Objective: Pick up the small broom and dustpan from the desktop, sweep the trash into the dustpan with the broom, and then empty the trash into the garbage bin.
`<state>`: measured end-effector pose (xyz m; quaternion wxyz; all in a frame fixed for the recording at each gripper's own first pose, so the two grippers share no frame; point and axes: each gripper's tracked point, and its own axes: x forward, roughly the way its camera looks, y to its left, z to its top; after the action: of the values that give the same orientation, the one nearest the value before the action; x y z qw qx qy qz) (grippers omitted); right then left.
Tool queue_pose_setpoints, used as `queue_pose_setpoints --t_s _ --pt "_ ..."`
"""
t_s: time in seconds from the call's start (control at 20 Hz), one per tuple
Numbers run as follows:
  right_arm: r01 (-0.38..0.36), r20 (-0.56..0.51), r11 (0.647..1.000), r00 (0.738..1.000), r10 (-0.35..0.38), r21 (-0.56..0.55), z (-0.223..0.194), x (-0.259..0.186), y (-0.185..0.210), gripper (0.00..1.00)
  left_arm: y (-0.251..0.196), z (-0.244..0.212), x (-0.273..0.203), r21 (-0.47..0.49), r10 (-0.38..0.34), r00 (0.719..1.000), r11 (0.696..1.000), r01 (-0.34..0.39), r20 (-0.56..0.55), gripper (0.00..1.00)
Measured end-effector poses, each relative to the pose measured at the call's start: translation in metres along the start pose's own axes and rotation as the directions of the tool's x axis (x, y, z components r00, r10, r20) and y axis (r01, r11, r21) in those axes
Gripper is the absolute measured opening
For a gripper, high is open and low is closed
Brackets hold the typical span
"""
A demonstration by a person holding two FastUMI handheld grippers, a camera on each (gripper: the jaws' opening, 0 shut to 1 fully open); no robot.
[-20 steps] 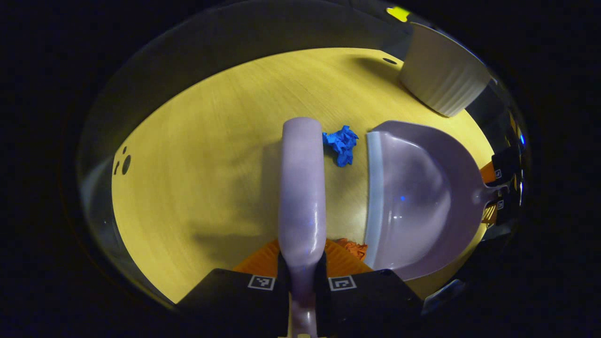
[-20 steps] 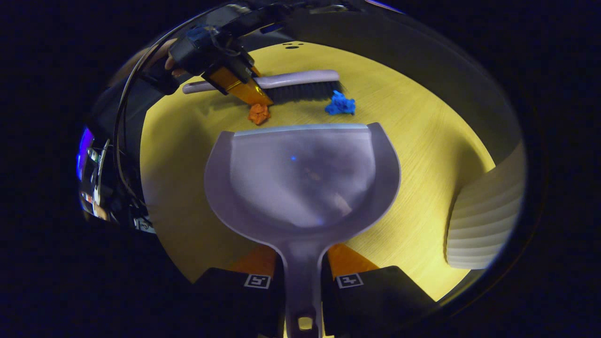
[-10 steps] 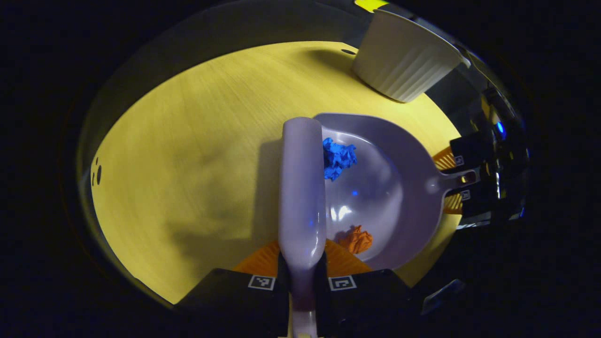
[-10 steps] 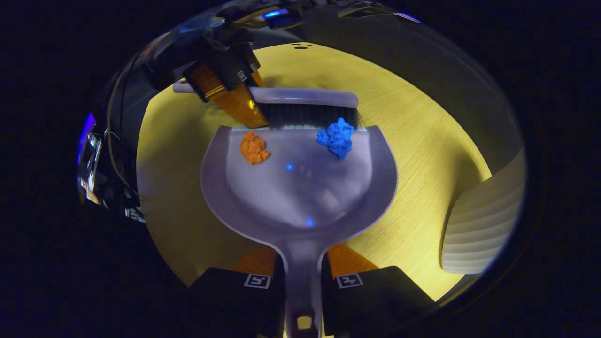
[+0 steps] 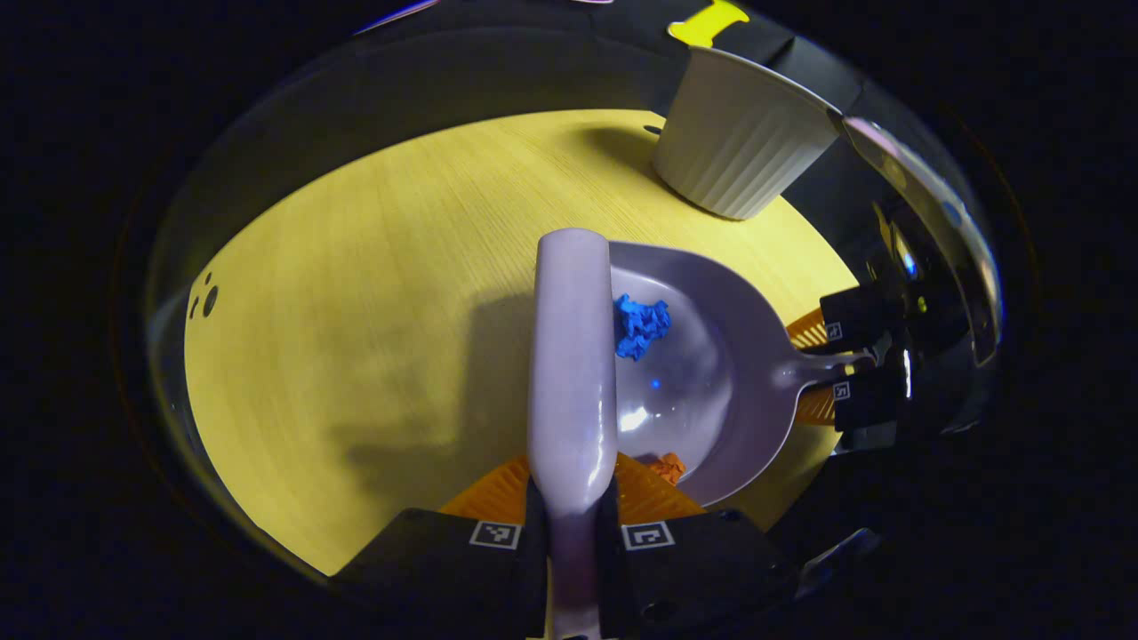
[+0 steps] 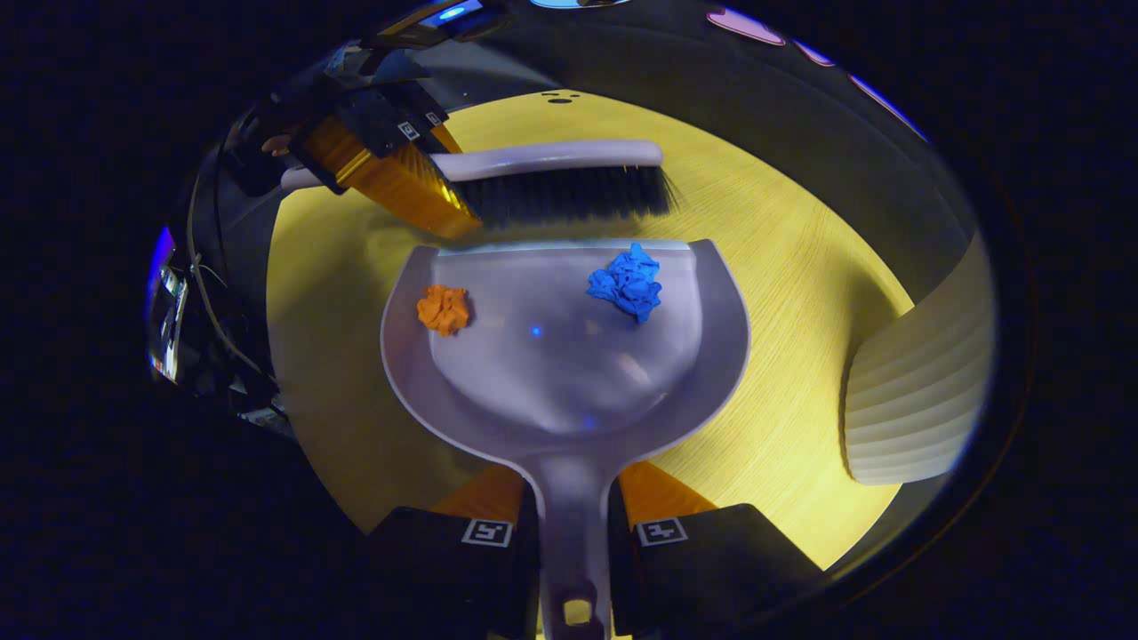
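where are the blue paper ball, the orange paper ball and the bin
blue paper ball (image 6: 627, 283), right gripper view, its middle
orange paper ball (image 6: 443, 309), right gripper view, its middle
bin (image 5: 733, 151), left gripper view, ribbed outer wall

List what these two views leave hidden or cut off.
- Left gripper view: the broom back hides its bristles and part of the dustpan; the orange scrap is half hidden.
- Right gripper view: the bin is cut off at the edge, its inside unseen.
- Left gripper: fingertips too dark.
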<state>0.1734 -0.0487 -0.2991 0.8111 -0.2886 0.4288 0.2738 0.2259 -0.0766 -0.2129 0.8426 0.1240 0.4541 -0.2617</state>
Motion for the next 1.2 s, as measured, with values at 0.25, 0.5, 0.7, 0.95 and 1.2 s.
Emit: queue_pose_setpoints --t_s 0.25,0.5,0.7,0.95,1.2 --pt "0.013 0.002 1.000 1.000 -0.013 0.009 -0.021 0.004 -0.036 0.36 0.018 -0.011 -0.027 -0.121 0.082 0.993 0.990 -0.072 0.084 0.27" --pt "0.062 0.016 0.997 0.998 -0.062 0.035 -0.025 -0.018 -0.111 0.31 0.046 -0.078 -0.062 -0.247 0.179 0.978 0.958 -0.147 0.112 0.27" --pt "0.103 0.029 0.994 0.994 -0.104 0.044 -0.010 -0.044 -0.145 0.35 0.043 -0.123 -0.071 -0.321 0.219 0.968 0.932 -0.170 0.122 0.27" --pt "0.100 0.023 0.988 0.994 -0.103 0.116 -0.002 -0.108 -0.130 0.35 0.042 -0.155 -0.073 -0.377 0.222 0.964 0.913 -0.153 0.146 0.25" --pt "0.135 0.034 0.979 0.989 -0.142 0.149 0.004 -0.179 -0.145 0.36 0.033 -0.167 -0.073 -0.424 0.196 0.964 0.900 -0.103 0.181 0.27"
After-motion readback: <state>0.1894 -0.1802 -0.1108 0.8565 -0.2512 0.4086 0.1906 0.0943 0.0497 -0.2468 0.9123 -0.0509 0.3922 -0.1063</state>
